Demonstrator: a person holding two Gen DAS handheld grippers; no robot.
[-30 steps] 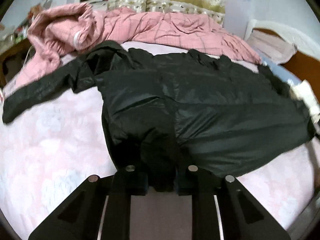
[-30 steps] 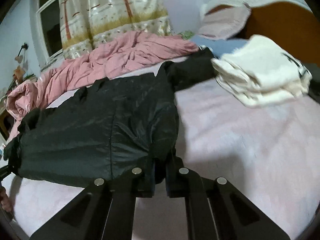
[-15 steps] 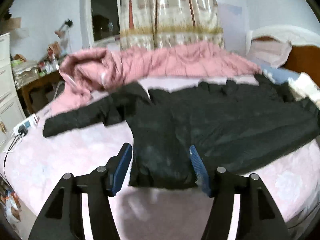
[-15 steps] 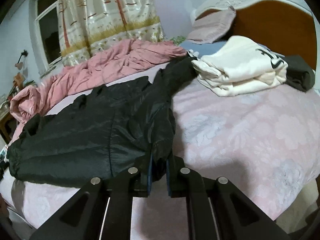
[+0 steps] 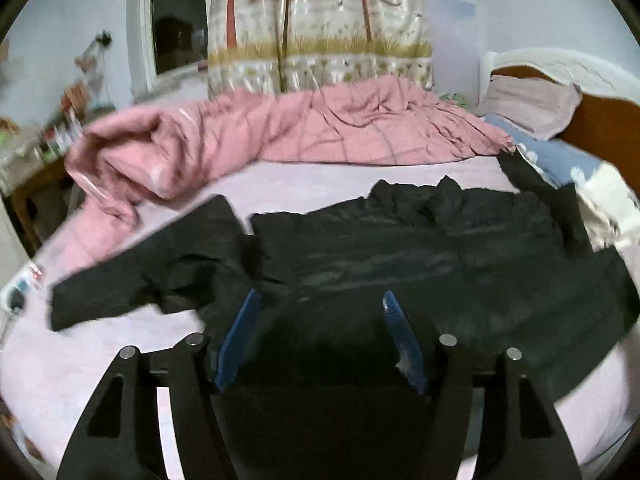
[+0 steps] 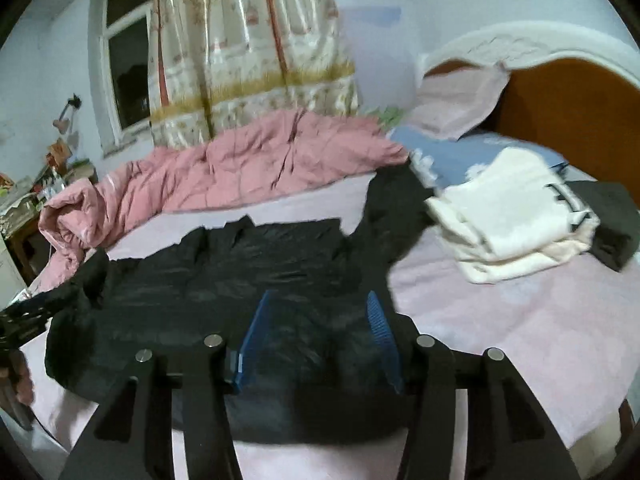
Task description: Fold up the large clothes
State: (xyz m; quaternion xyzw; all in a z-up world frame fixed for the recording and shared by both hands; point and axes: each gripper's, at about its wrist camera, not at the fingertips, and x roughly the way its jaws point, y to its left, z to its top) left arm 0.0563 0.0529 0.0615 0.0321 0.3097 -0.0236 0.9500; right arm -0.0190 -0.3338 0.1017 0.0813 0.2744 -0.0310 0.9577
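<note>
Jacket (image 5: 420,256) – black, spread flat on the bed (image 5: 100,360), hem nearest both claws. Left claw (image 5: 320,336): jaws just opened, standing apart above the hem, gripping nothing. Right claw (image 6: 320,336): jaws likewise just opened, empty, over the hem's other end.

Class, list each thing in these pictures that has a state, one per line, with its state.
Left tongs: open, just opened, holding nothing.
Right tongs: open, just opened, holding nothing.
Black jacket: spread flat on bed, sleeves out.
Pink quilt: crumpled.
White garment: folded.
Curtain: drawn aside, window partly bare.
</note>
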